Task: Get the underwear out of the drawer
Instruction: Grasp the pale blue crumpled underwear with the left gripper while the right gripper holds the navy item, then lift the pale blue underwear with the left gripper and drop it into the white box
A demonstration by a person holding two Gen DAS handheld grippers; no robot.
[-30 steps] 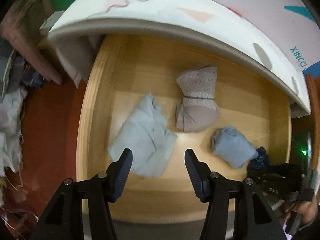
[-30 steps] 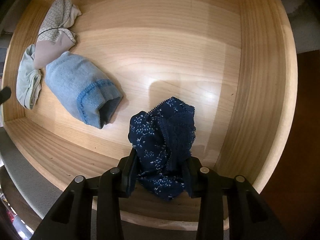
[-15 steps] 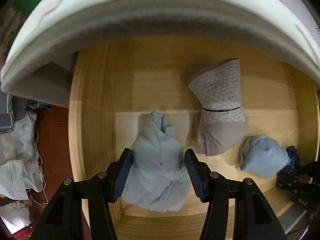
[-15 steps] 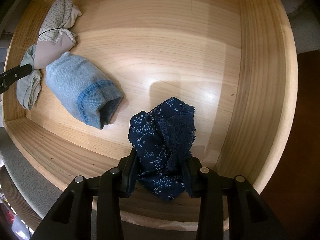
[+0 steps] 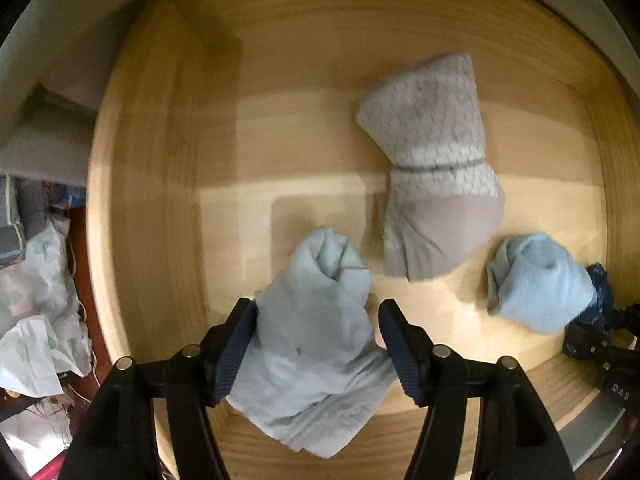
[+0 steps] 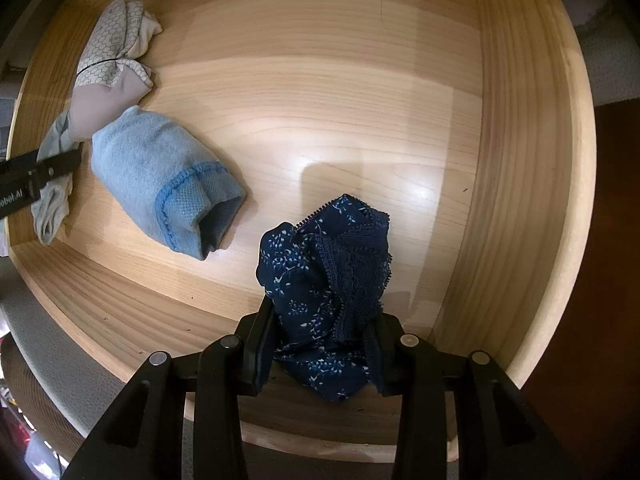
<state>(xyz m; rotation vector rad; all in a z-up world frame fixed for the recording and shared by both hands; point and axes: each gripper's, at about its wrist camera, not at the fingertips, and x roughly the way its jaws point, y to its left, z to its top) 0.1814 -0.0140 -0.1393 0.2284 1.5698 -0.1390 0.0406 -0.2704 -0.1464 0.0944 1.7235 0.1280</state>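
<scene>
Left wrist view: my left gripper stands apart, straddling the pale blue underwear on the drawer floor near the front wall; the picture is blurred, so contact is uncertain. Soft, light cloth; I would pinch its bunched middle.

Right wrist view: my right gripper is clamped on the navy lace underwear, limp and likely to drape.

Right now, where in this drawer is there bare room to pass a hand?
Bare wood runs between the blue rolled pair and the drawer's right wall, behind the navy lace pair. The left half is crowded: grey patterned pair and pale blue pair lie close together.
</scene>
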